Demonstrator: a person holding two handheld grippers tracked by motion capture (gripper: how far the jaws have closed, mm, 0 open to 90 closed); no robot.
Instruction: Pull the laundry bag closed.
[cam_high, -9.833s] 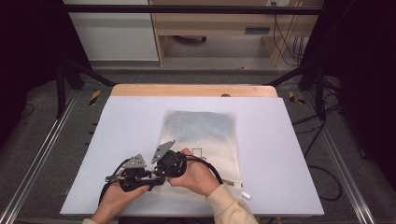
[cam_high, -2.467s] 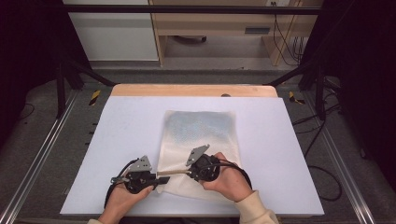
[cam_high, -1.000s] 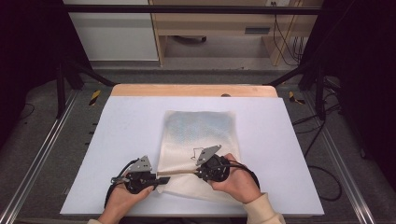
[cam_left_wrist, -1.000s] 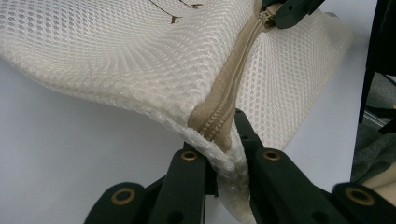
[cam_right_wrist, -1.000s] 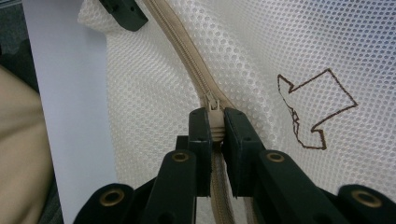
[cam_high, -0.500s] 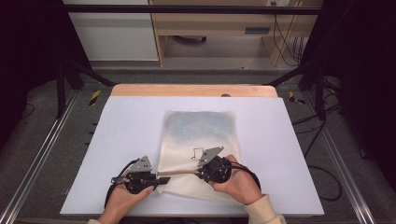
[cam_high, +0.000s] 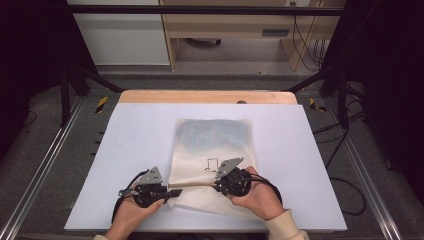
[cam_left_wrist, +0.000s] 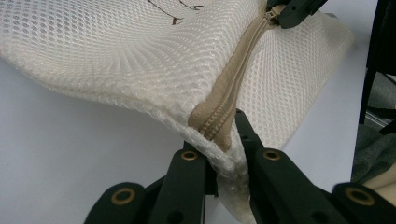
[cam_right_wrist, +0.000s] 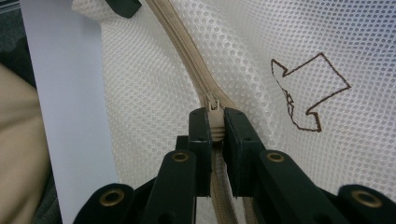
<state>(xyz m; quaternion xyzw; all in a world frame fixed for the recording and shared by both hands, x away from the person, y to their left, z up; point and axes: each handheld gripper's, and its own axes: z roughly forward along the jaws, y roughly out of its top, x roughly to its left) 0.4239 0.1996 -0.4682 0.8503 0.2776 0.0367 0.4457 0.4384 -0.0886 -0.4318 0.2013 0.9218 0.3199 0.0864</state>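
Note:
A white mesh bag (cam_high: 215, 140) lies flat on the table, with a beige zipper (cam_left_wrist: 236, 88) along its near edge. My left gripper (cam_left_wrist: 227, 144) is shut on the bag's corner at the end of the zipper tape, lifting it a little. My right gripper (cam_right_wrist: 215, 128) is shut on the zipper pull (cam_right_wrist: 215, 112) farther along the tape. In the high view the left gripper (cam_high: 172, 192) and the right gripper (cam_high: 218, 184) face each other at the bag's near edge, the zipper stretched between them. A brown arrow drawing (cam_right_wrist: 308, 93) marks the mesh beside the zipper.
The white table top (cam_high: 130, 130) has free room left, right and beyond the bag. A wooden strip (cam_high: 207, 96) runs along its far edge. Black frame legs and cables stand off the table at both sides.
Since the oldest frames my right gripper has slid to the right along the zipper, away from the left gripper. Over the last second both hands have kept still.

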